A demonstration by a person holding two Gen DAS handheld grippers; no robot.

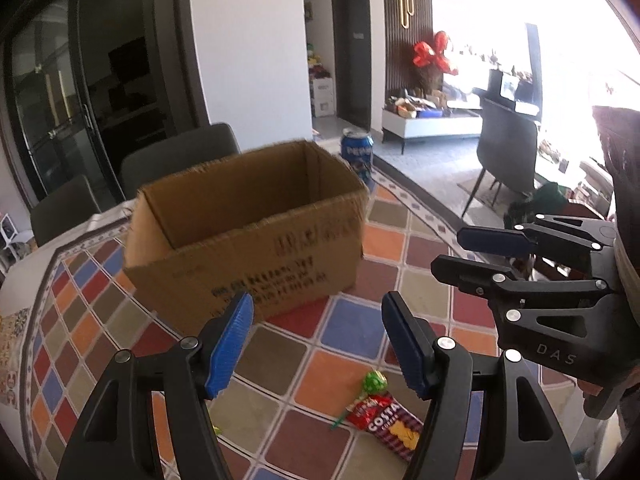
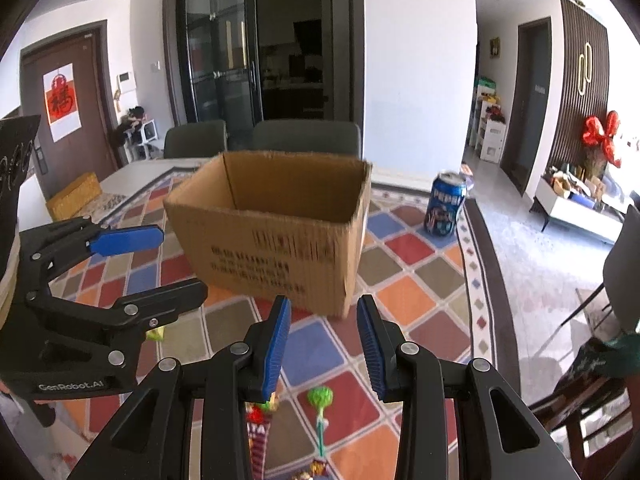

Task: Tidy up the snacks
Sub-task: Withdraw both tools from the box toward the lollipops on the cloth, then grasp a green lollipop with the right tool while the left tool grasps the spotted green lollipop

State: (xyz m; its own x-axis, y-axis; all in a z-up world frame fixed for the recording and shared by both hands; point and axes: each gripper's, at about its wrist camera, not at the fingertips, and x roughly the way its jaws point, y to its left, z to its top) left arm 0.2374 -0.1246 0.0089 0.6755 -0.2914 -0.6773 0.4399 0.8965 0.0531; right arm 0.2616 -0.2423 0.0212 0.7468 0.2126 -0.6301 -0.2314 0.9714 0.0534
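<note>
An open cardboard box [image 1: 248, 236] stands on the patterned tablecloth; it also shows in the right wrist view [image 2: 276, 228]. Its inside looks empty as far as I can see. A red Costa snack packet [image 1: 386, 426] and a green lollipop [image 1: 374, 384] lie near the front edge, the lollipop [image 2: 320, 400] also under my right gripper. My left gripper [image 1: 318, 340] is open and empty above the table, in front of the box. My right gripper [image 2: 324, 340] is open and empty, also before the box. Each gripper appears in the other's view, left [image 2: 176, 264], right [image 1: 448, 254].
A blue Pepsi can [image 1: 357, 154] stands behind the box to the right, also in the right wrist view [image 2: 447, 208]. Grey chairs [image 2: 306, 134] line the table's far side. A yellow-green wrapper [image 2: 155, 334] lies at the left. A dark chair [image 1: 506, 152] stands on the floor.
</note>
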